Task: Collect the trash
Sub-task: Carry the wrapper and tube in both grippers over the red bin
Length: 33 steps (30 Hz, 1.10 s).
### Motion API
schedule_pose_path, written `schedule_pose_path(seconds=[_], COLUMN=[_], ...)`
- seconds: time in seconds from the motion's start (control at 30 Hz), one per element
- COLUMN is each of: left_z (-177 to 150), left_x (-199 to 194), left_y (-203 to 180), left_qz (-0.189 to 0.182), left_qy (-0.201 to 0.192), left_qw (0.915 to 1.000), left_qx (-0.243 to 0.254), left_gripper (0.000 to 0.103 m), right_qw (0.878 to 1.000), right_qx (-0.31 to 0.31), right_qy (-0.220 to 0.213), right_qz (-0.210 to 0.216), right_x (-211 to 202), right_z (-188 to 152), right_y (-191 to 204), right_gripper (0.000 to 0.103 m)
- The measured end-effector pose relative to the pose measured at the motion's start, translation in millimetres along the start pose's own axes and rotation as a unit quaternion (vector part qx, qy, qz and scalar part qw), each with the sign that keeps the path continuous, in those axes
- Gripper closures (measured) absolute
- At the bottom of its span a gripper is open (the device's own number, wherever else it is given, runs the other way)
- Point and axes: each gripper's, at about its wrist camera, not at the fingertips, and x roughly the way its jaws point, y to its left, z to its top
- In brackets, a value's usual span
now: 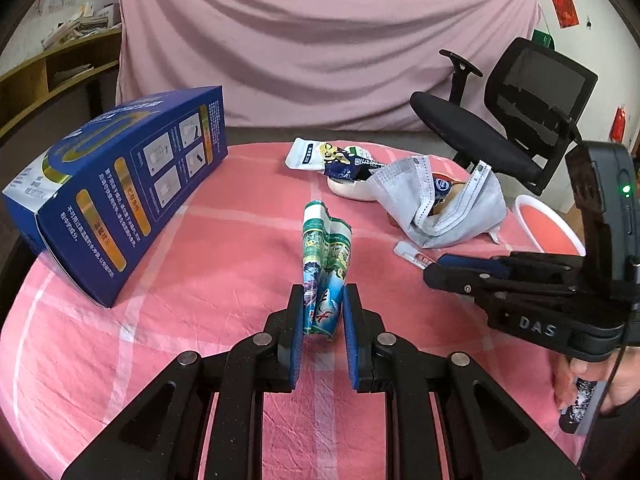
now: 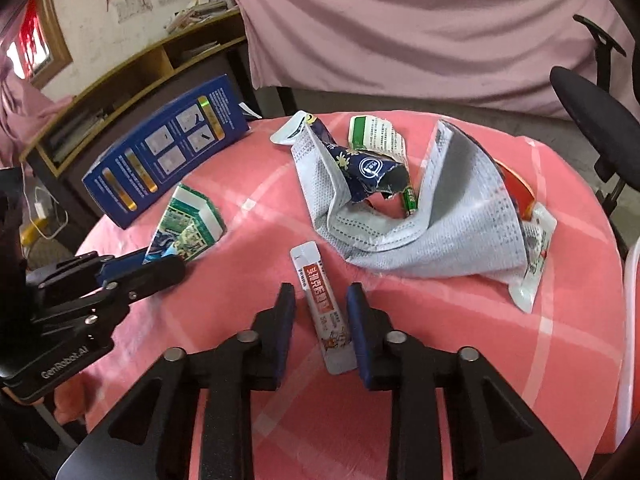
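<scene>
My left gripper (image 1: pixel 323 300) is shut on a crumpled green and white carton (image 1: pixel 326 256) that stands on the pink tablecloth; it also shows in the right wrist view (image 2: pixel 184 228). My right gripper (image 2: pixel 322 300) is open, its fingers on either side of a small white and red sachet (image 2: pixel 322 304) lying flat; the fingers do not press it. In the left wrist view the right gripper (image 1: pixel 444 270) points at the sachet (image 1: pixel 412 254). A grey face mask (image 2: pixel 420 220) lies behind, among torn wrappers (image 2: pixel 360 164) and a green battery (image 2: pixel 410 200).
A large blue box (image 1: pixel 128 200) lies at the table's left. A white dish (image 1: pixel 352 192) holds wrappers at the back. A white-rimmed bin (image 1: pixel 548 224) and a black office chair (image 1: pixel 500 128) stand to the right. The round table (image 2: pixel 560 340) drops off nearby.
</scene>
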Motion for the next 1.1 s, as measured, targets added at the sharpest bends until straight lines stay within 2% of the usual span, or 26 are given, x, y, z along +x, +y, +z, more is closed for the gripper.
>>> schedule_pose_path(seconds=[0.13, 0.2, 0.33, 0.43, 0.53, 0.57, 0.7, 0.83, 0.93, 1.03, 1.1], left_z=[0.6, 1.4, 4.0, 11.6, 20.2, 23.7, 35.9, 46.8, 53.8, 57.9, 61.2], left_x=[-2.6, -6.4, -18.4, -37.2, -54.6, -61.7, -79.0, -81.0, -75.9, -61.7, -45.6], left_y=[-2.4, -4.4, -13.9, -32.4, -56.7, -68.9, -116.8, -162.9, -193.9, -229.5, -249.2], left_qz=[0.002, 0.003, 0.006, -0.015, -0.032, -0.039, -0.064, -0.103, -0.13, -0.152, -0.165], left_qy=[-0.003, -0.011, -0.04, -0.092, -0.144, -0.166, -0.232, -0.263, -0.266, -0.257, -0.235], left_qw=[1.0, 0.9999, 0.9992, 0.9955, 0.9884, 0.9843, 0.9669, 0.9527, 0.9462, 0.9418, 0.9435], left_qx=[0.002, 0.0, 0.001, 0.014, 0.037, 0.048, 0.084, 0.113, 0.131, 0.154, 0.165], left_gripper=[0.088, 0.088, 0.088, 0.088, 0.088, 0.088, 0.088, 0.087, 0.087, 0.087, 0.087], right_qw=[1.0, 0.999, 0.993, 0.979, 0.959, 0.948, 0.914, 0.885, 0.869, 0.858, 0.854], right_qx=[-0.005, -0.008, 0.0, 0.005, -0.002, -0.006, -0.004, -0.001, 0.026, 0.059, 0.08], right_qy=[-0.011, -0.033, -0.112, -0.203, -0.283, -0.317, -0.399, -0.446, -0.467, -0.472, -0.471], right_qz=[0.013, 0.019, 0.033, 0.033, 0.007, -0.01, -0.068, -0.129, -0.164, -0.193, -0.206], right_x=[-4.9, -14.3, -48.2, -86.9, -121.8, -138.0, -180.5, -211.4, -228.8, -239.2, -244.0], right_z=[-1.9, -3.5, -9.3, -18.3, -26.2, -31.4, -47.1, -61.7, -73.4, -81.2, -87.7], right_y=[1.4, 3.9, 2.3, -1.9, -5.0, -7.4, -20.0, -37.6, -63.3, -88.0, -103.7], right_gripper=[0.092, 0.092, 0.092, 0.092, 0.092, 0.092, 0.092, 0.092, 0.092, 0.092, 0.092])
